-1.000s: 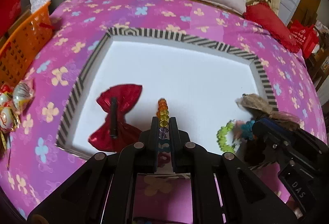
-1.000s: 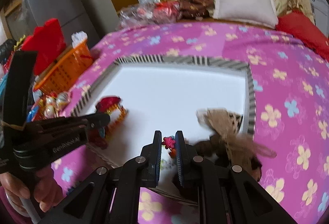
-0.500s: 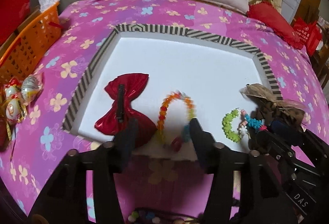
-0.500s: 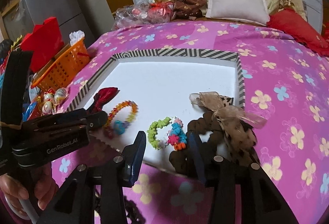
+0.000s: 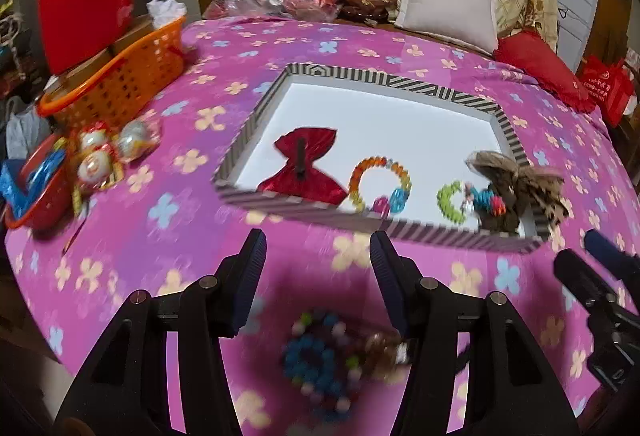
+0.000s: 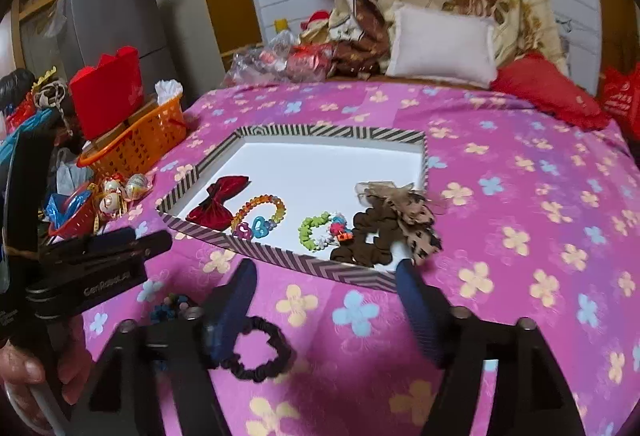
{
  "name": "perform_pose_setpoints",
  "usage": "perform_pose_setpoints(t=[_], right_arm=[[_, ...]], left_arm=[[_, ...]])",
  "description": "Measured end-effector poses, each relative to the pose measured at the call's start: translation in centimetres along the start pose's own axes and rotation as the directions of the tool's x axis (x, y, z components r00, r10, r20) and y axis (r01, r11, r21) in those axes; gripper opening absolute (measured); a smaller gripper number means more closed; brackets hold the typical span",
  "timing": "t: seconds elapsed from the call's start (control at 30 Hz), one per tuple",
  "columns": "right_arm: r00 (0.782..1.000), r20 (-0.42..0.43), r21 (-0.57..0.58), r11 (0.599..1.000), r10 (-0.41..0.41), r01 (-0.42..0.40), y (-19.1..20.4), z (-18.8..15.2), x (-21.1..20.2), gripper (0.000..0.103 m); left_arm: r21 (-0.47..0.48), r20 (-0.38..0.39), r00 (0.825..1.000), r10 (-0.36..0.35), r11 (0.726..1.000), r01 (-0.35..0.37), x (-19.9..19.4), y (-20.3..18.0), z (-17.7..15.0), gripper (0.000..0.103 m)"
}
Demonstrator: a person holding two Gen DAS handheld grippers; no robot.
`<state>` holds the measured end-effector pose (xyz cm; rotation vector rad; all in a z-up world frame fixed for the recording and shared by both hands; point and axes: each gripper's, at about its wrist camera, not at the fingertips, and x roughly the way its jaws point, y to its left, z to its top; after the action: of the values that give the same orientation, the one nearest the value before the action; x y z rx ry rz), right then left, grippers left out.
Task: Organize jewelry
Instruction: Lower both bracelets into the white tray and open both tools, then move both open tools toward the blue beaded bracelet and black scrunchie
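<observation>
A striped tray (image 5: 280, 205) (image 6: 280, 256) with a white floor lies on the pink flowered bedspread. In it lie a red bow (image 5: 304, 163), an orange-yellow bead bracelet (image 5: 358, 179), a green bead bracelet (image 5: 448, 199) and a brown scrunchie with a leopard bow (image 6: 372, 232). My left gripper (image 5: 318, 240) stands open and empty short of the tray, above a pile of blue beads (image 5: 316, 360). The jaws of my right gripper (image 6: 326, 268) are opening with nothing between them. A black scrunchie (image 6: 262, 323) lies beneath its left finger.
An orange basket (image 5: 120, 83) and a red box (image 5: 86, 3) stand at the left. Foil-wrapped eggs (image 5: 96, 163) and a red bowl (image 5: 36, 203) lie near them. Pillows (image 5: 448, 11) sit at the back. A hand (image 6: 24, 368) holds the left gripper.
Both grippers let go of the bracelets they held and opened. Both pulled back and up from the tray. The bracelets now lie inside the tray's near edge.
</observation>
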<state>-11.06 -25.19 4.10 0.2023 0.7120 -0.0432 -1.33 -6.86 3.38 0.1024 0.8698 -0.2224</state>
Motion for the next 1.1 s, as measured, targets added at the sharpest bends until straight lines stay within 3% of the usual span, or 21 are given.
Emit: perform_pose_setpoints(t=[0.37,0.83,0.93,1.1], right_arm=[[1.0,0.002,-0.027,1.0,0.015,-0.015,2.0,-2.7,-3.2,0.074],[1.0,-0.002,-0.059,0.998,0.024,-0.024,3.8,-4.5,-5.1,0.074],[1.0,-0.001,-0.061,0.998,0.023,-0.023,4.0,-4.7,-5.4,0.083],[1.0,0.008,-0.065,0.998,0.029,-0.028,4.3,-4.8,-6.0,0.083]], left_arm=[[-0.043,0.016,1.0,0.02,0.999,-0.02,-4.0,2.2,-4.5,0.054],[-0.037,0.037,0.998,0.045,0.998,-0.043,-6.7,3.7,-7.1,0.054],[-0.032,0.044,0.998,0.05,0.998,-0.049,-7.2,3.8,-7.5,0.054],[-0.026,0.055,0.997,0.055,0.998,-0.054,-7.9,3.9,-8.0,0.054]])
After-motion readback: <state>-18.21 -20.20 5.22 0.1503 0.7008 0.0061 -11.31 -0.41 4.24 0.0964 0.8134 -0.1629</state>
